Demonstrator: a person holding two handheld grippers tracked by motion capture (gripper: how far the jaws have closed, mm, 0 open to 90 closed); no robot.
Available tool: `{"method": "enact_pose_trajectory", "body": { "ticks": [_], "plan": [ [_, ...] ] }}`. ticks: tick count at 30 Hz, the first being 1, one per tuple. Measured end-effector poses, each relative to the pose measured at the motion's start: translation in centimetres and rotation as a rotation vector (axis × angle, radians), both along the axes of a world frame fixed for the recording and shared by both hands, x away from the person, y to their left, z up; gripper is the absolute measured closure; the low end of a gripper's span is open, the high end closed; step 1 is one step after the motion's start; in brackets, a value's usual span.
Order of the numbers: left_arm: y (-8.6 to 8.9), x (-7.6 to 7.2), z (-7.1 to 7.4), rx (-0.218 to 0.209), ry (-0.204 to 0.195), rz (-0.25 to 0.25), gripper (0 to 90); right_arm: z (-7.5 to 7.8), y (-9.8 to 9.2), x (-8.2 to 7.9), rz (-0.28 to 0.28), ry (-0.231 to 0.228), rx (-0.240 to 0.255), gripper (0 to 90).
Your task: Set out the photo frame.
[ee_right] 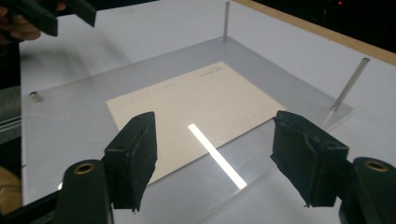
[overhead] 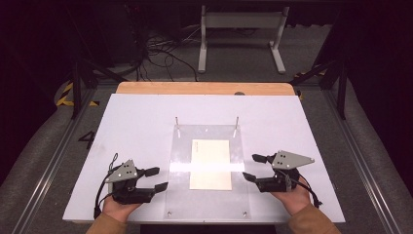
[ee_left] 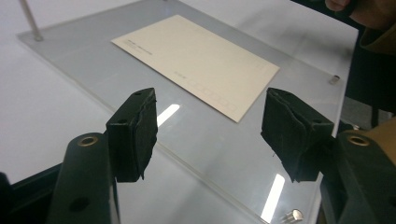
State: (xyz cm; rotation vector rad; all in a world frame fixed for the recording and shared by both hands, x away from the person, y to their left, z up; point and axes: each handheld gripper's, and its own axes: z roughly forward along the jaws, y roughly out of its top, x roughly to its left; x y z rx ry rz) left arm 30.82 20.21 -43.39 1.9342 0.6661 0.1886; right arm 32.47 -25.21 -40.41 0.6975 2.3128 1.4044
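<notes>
Clear acrylic sheet (overhead: 207, 195) w/ card (overhead: 210, 164) under it lies btwn left gripper (overhead: 157, 178) & right gripper (overhead: 252, 167) at worktop's near edge; long axis near-to-far; both jaws held wide, nothing gripped.

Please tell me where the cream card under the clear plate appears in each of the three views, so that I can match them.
High view: the cream card lies at the centre, between the two grippers.
Left gripper view: the card is at upper centre, beyond the open jaws.
Right gripper view: the card is at the centre, above the jaws.
Shared landmark: the clear plate covering it.
</notes>
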Motion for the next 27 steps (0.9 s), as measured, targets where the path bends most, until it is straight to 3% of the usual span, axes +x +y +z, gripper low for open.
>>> {"method": "enact_pose_trajectory", "body": {
  "ticks": [2, 3, 4, 5, 9, 12, 13, 14, 15, 17, 18, 21, 27],
  "plan": [
    [0.1, 0.1, 0.0, -0.008, 0.004, 0.014, 35.6, 0.3, 0.1, 0.9, -0.015, -0.019, -0.001, 27.0],
    [0.2, 0.2, 0.0, -0.002, 0.003, 0.019, 34.8, 0.4, 0.1, 1.3, -0.022, -0.007, 0.012, 29.7],
    [0.2, 0.2, -0.1, 0.000, 0.004, 0.027, 34.2, 0.5, 0.2, 1.9, -0.032, 0.030, 0.029, 27.2],
    [0.2, 0.1, -0.1, 0.004, 0.010, 0.032, 33.9, 0.7, 0.3, 2.5, -0.040, 0.037, 0.029, 26.6],
    [0.3, -0.2, 0.0, 0.010, 0.001, 0.036, 33.5, 1.4, 0.9, 4.4, -0.087, -0.032, -0.056, 24.4],
    [0.4, -0.2, -0.1, 0.008, 0.001, 0.041, 33.1, 1.5, 1.0, 5.6, -0.104, -0.018, -0.048, 20.3],
    [0.6, -0.3, -0.2, 0.013, 0.008, 0.048, 32.9, 1.3, 1.1, 7.0, -0.133, 0.006, -0.047, 19.2],
    [0.6, -0.3, -0.2, 0.013, 0.008, 0.048, 32.6, 1.3, 1.1, 7.0, -0.133, 0.006, -0.047, 19.2],
    [0.7, -0.3, -0.3, 0.012, 0.009, 0.058, 31.9, 1.1, 1.2, 8.0, -0.130, 0.010, -0.040, 28.4],
    [0.9, -0.5, -0.4, 0.010, 0.016, 0.070, 31.7, 1.0, 1.3, 8.3, -0.134, 0.010, -0.038, 29.2],
    [1.0, -0.7, -0.4, 0.017, 0.019, 0.078, 31.6, 0.5, 1.5, 9.3, -0.155, 0.031, -0.062, 31.3],
    [1.2, -0.9, -0.5, 0.011, 0.019, 0.087, 31.3, 0.2, 1.8, 10.4, -0.184, 0.031, -0.096, 33.2],
    [1.7, -1.1, -0.6, 0.008, 0.022, 0.103, 31.1, -0.3, 2.2, 13.4, -0.238, 0.049, -0.103, 46.5]
  ]
}}
